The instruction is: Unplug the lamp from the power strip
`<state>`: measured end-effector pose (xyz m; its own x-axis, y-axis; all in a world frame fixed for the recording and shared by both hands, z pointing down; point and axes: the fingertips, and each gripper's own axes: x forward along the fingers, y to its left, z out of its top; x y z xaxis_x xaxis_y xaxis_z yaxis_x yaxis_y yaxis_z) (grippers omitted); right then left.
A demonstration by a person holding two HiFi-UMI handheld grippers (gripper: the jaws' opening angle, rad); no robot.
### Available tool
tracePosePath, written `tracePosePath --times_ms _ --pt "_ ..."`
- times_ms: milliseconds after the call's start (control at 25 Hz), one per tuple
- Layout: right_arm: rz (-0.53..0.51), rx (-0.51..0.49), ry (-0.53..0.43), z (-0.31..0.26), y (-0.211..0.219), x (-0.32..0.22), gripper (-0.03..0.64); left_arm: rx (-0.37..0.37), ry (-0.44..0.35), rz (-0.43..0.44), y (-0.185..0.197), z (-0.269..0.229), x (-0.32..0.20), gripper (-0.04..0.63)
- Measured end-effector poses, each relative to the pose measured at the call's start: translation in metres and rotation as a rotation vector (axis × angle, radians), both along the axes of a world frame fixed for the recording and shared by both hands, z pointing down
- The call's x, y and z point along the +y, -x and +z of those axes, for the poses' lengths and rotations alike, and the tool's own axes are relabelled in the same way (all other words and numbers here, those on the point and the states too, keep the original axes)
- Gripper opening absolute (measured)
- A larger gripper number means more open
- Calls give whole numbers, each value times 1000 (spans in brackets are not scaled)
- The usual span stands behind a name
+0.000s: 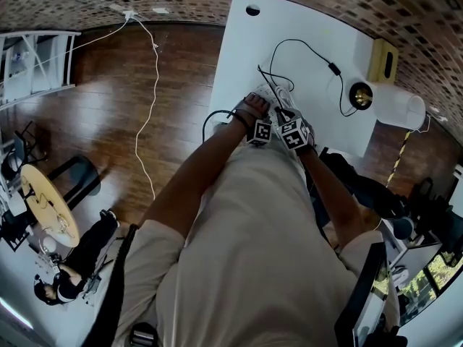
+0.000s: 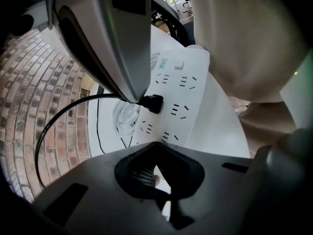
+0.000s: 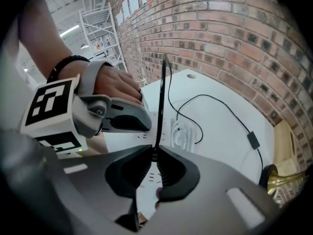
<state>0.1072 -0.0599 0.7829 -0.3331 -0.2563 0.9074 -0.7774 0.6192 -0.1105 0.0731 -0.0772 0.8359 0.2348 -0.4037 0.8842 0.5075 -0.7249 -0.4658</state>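
Closest in, the right tongs [image 3: 156, 154] are pinched narrow on the lamp's black cord [image 3: 160, 106], which rises taut from between the pads. The left gripper view shows that grip sitting just behind the black plug [image 2: 152, 103], and the plug appears still seated in the white power strip [image 2: 188, 89]. Taking the cord that low probably puts the pull close to the socket instead of along the lead. The left tongs [image 2: 156, 147] are closed with nothing between them, their tips at the near end of the strip. The left hand [image 3: 115, 84] bears down from above, which looks like pinning the strip so it does not lift with the plug. From the plug the cord loops across the white surface [image 1: 304, 20], past an inline switch [image 3: 253, 140], to the brass-headed lamp [image 1: 360, 95] well apart at the far right. A white cylinder [image 1: 401, 107] and a yellow box [image 1: 383, 61] sit beside the lamp. A bundle of white cable [image 3: 186, 133] lies just beyond the strip, and a round cable hole [image 1: 252, 10] sits near the far edge of the surface. A brick wall [image 3: 234, 28] runs behind it. A dark wooden floor [image 1: 116, 100] with a thin white cable [image 1: 154, 100] trailing across it lies to the left. Metal shelving [image 1: 36, 63] stands further off, and another person [image 1: 72, 266] sits by a round yellow table [image 1: 49, 204].
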Motion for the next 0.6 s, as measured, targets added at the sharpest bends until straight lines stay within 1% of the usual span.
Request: tracePosePath --times_ms 200,440,600 --pt "12 -8 -7 -1 1 -2 18 1 -13 -1 -1 -1 -1 -21" --pt "36 -53 -20 -1 0 0 12 -20 -13 -1 0 -2 0 -21" --pt "69 -71 19 -1 3 -1 11 -21 -33 29 1 -1 -2 -21"
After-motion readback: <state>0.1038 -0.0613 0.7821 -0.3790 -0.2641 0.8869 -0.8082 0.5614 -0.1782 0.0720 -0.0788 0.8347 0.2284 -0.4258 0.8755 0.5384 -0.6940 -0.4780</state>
